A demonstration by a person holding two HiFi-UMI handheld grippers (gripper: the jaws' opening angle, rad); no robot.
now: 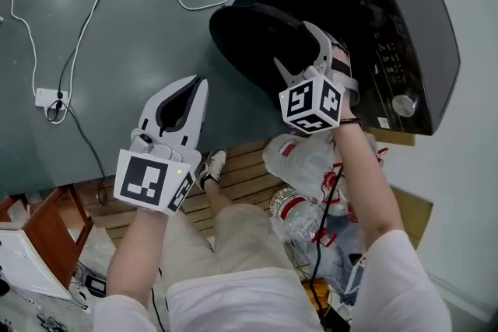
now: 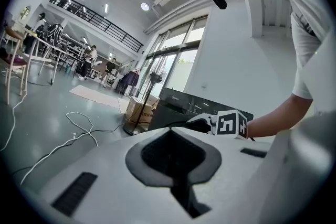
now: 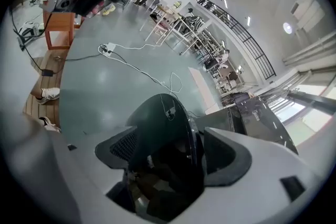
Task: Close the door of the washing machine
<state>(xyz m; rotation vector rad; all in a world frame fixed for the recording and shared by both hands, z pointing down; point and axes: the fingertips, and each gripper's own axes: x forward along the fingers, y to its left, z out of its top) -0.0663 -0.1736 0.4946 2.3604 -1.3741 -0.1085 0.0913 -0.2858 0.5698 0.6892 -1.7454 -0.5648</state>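
Door not closed yet. The round dark-glass door (image 1: pixel 249 35) stands swung wide out from the front of the black washing machine (image 1: pixel 381 4). Our right gripper (image 1: pixel 299 50) is at the door's rim, close beside the machine. Its jaws are apart and straddle the rim, one pad behind the glass and the other with a gap showing, so it isn't clamped. Our left gripper (image 1: pixel 194 85) hangs well away from the machine over the grey floor (image 1: pixel 117 50), jaws together, nothing in them. We judge only the reach to the rim is done. Left: the full swing back against the machine and a press to latch.
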